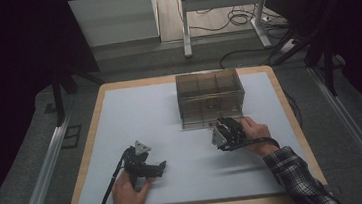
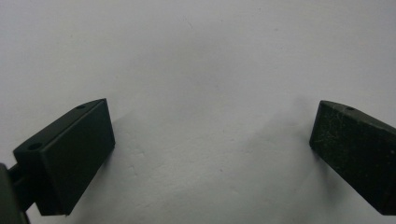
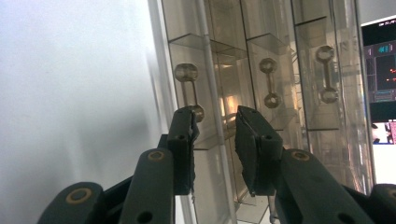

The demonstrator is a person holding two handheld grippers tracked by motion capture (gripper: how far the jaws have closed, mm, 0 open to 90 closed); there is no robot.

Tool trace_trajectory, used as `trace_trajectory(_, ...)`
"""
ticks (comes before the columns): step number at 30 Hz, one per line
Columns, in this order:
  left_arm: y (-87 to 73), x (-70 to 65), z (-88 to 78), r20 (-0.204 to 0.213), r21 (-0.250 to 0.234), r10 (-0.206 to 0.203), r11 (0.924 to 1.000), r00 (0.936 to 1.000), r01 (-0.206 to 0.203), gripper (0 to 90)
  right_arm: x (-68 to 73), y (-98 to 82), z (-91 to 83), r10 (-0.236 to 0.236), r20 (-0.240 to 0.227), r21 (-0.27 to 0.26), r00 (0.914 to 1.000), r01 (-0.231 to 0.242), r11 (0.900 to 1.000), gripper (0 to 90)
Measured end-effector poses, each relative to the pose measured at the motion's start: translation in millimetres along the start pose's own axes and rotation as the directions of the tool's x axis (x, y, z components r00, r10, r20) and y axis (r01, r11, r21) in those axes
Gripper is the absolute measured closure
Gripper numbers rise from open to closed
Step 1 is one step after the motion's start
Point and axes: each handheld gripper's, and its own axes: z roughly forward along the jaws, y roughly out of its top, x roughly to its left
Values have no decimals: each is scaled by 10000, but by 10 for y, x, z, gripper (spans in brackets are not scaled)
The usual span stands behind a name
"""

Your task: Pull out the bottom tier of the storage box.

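I see the clear drawer cabinet [image 1: 211, 98] standing on the far middle of the pale mat [image 1: 135, 116], smoke-tinted, with rows of small drawers facing me. In the right gripper view each drawer front carries a clear dumbbell-shaped handle [image 3: 188, 91], and the view is turned so the cabinet's front runs up the frame.

My right gripper [image 1: 227, 127] sits at the cabinet's near right corner, held by the right hand [image 1: 255, 134] in a plaid sleeve [image 1: 296, 176]. In its own view the right gripper [image 3: 214, 142] has its jaws drawn to a narrow gap with nothing between them; one jaw's tip lies at the lower knob of the nearest handle, though I cannot tell whether it touches.

My left gripper [image 1: 151, 166] rests low over the mat at the near left, well apart from the cabinet, with the left hand [image 1: 127, 191] behind it and its cable [image 1: 108, 192] trailing off the near edge. In the left gripper view its jaws stand wide over bare mat, holding nothing.

The mat lies on a wooden table [image 1: 91, 128].
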Motion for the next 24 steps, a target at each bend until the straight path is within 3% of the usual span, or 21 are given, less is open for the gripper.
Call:
trace_trajectory(6, 0, 0, 0, 4, 0, 4, 10000, 10000, -4, 0, -110, -27, -31, 605, -613, -207, 9963, -618, 9979, 662)
trace_trajectory(12, 0, 0, 0, 4, 0, 4, 10000, 10000, -4, 0, -246, -71, -48, 1290, -1412, -360, 9815, -1353, 9902, 647)
trace_trajectory(18, 0, 0, 0, 4, 0, 3, 10000, 10000, -3, 0, -386, -138, -49, 1825, -2237, -414, 9574, -1964, 9797, 643)
trace_trajectory(20, 0, 0, 0, 3, -1, 4, 10000, 10000, -4, 0, -439, -165, -40, 2066, -2666, -348, 9414, -2236, 9741, 634)
trace_trajectory(24, 0, 0, 0, 2, 1, 3, 10000, 10000, -3, 0, -527, -225, -10, 2197, -3225, -270, 9207, -2410, 9702, 628)
